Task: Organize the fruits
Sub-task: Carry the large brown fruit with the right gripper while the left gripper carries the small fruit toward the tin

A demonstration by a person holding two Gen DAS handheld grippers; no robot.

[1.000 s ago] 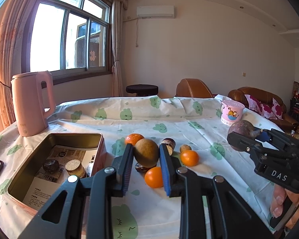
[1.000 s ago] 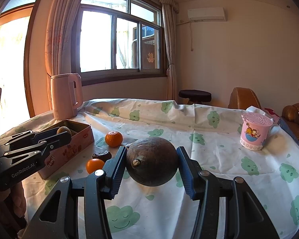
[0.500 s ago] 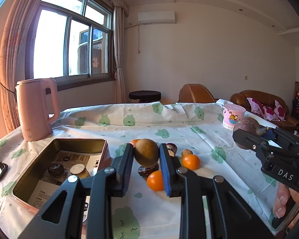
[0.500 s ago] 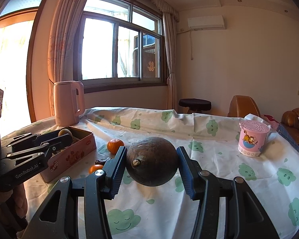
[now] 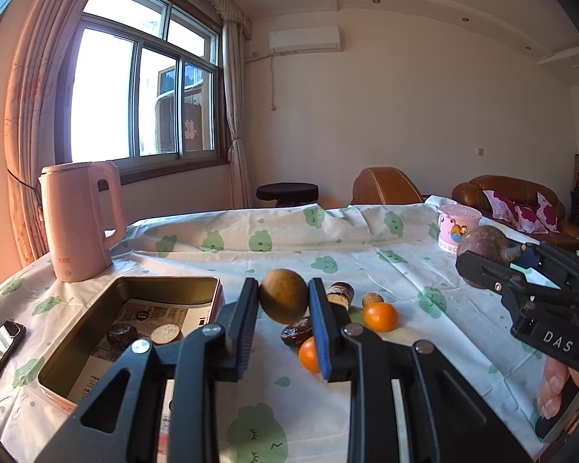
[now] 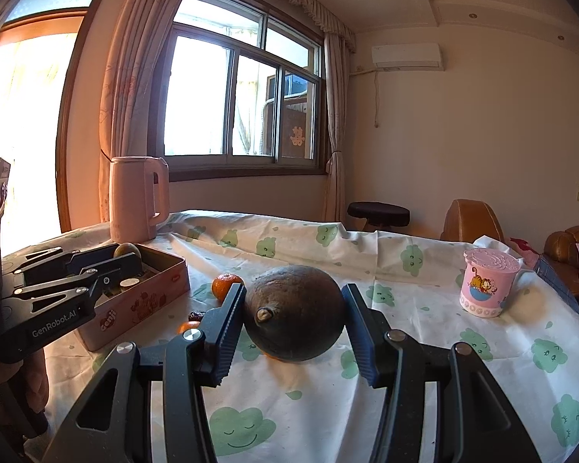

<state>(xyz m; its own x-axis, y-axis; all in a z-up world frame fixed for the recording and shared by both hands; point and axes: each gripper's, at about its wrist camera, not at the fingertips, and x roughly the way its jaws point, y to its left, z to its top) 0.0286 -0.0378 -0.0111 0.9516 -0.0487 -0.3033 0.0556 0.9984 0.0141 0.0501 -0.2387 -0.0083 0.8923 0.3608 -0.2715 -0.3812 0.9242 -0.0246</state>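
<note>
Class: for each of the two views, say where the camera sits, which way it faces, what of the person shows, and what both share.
Left wrist: on the left gripper, facing the table and sofa; it grips a tan fruit; right gripper's fingertips show.
Right wrist: on the right gripper, facing the window, gripping a dark fruit.
Shared: pink kettle, tin box, pink cup.

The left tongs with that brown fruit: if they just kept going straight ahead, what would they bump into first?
Probably the small dark jar just beyond the left tongs and their brown fruit, though depth is unclear; held this high, they might clear it.
</note>
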